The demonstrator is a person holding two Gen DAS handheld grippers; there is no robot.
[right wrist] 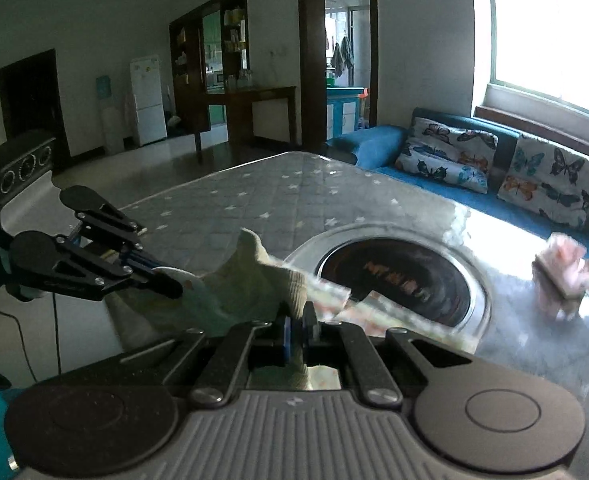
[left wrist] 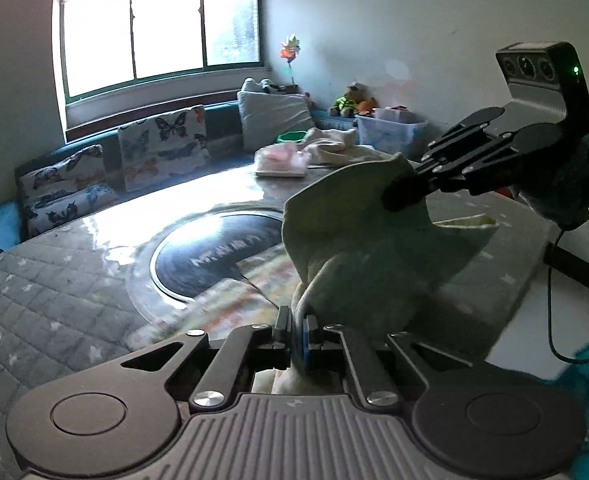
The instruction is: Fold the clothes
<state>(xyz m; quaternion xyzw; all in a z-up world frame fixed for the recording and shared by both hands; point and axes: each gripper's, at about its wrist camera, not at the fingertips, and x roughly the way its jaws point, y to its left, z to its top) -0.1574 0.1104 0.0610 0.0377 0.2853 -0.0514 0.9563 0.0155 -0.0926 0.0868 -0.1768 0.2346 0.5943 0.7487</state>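
Observation:
A pale cream-green garment [left wrist: 366,248] hangs in the air over the table, stretched between both grippers. At the bottom of the left wrist view, my left gripper [left wrist: 296,336] is shut on its lower edge. My right gripper [left wrist: 402,196] comes in from the right and is shut on its upper edge. In the right wrist view the same garment [right wrist: 246,284] runs from my right gripper [right wrist: 298,328], shut on a ribbed corner, to my left gripper [right wrist: 170,286] at the left. A sleeve in teal shows behind each gripper.
A patterned cloth [left wrist: 234,292] lies flat on the table under the garment, beside a round black inset [left wrist: 214,256]. A folded pink stack [left wrist: 282,160] and loose pale clothes sit at the far side. A quilted grey cover [left wrist: 54,280] spreads left. Behind is a sofa with butterfly cushions [right wrist: 550,176].

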